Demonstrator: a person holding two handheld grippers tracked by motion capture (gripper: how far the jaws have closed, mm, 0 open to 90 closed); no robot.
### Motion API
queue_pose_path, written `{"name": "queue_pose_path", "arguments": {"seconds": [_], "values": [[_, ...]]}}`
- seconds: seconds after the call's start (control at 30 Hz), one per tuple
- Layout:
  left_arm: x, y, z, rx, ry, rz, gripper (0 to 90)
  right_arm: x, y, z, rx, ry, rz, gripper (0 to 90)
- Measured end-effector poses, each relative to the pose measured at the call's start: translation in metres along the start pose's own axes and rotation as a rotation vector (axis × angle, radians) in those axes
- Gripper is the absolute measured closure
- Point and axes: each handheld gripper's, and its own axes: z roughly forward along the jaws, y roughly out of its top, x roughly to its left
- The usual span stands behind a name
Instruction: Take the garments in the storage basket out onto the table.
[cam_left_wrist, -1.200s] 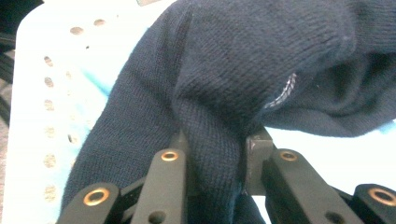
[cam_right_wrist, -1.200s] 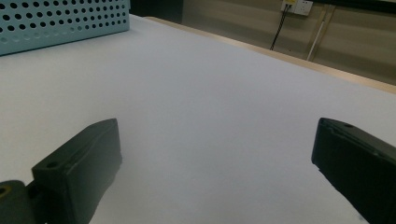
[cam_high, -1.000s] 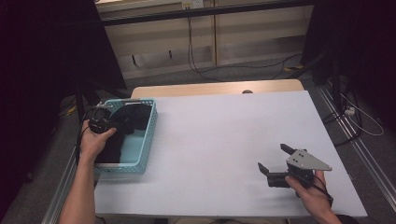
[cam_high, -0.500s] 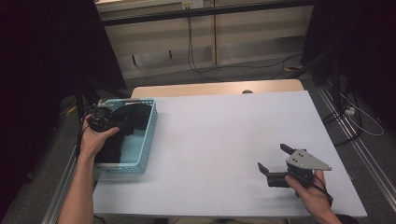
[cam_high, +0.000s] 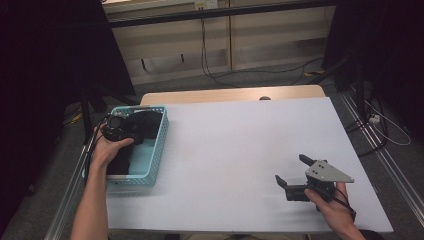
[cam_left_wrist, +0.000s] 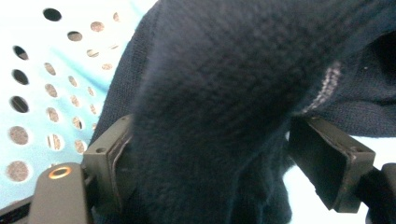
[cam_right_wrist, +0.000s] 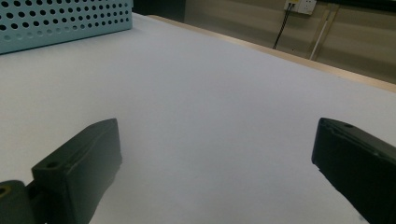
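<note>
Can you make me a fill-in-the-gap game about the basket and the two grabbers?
1. The dark knitted cloth lies in the light ____ basket.
2. The left gripper has the ____ between its jaws.
3. The right gripper rests over the white ____, jaws wide apart.

Missing words: blue; cloth; table

Surface: counter (cam_high: 240, 135), white top, tan wooden strip along the far edge | Left end: light blue perforated basket (cam_high: 159, 145) standing directly on it, near the edge | Contents: dark knitted cloth (cam_high: 142, 125) in the basket
</note>
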Motion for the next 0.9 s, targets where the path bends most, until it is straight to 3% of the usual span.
{"name": "queue_pose_path", "arguments": {"seconds": [0.1, 0.17, 0.2, 0.4, 0.63, 0.9], "values": [[-0.004, -0.001, 0.005, 0.007, 0.029, -0.006, 22.4, 0.0, 0.0, 0.0, 0.0, 0.0, 0.002, 0.8], [-0.007, 0.001, 0.006, 0.035, 0.064, 0.031, 30.3, 0.0, 0.0, -0.001, -0.001, 0.001, 0.002, 0.8], [-0.008, 0.001, 0.005, 0.041, 0.073, 0.027, 30.3, 0.0, 0.0, -0.001, -0.001, 0.001, 0.002, 0.8], [-0.007, 0.002, 0.001, 0.047, 0.097, 0.001, 50.3, 0.0, 0.0, -0.002, -0.004, 0.004, 0.003, 0.7], [-0.001, 0.002, -0.009, 0.024, 0.052, -0.099, 60.5, -0.001, 0.0, -0.001, -0.001, 0.0, 0.003, 0.8], [0.0, 0.002, -0.022, 0.003, 0.038, -0.135, 62.7, -0.001, 0.0, -0.002, -0.006, -0.002, 0.006, 0.7]]}}
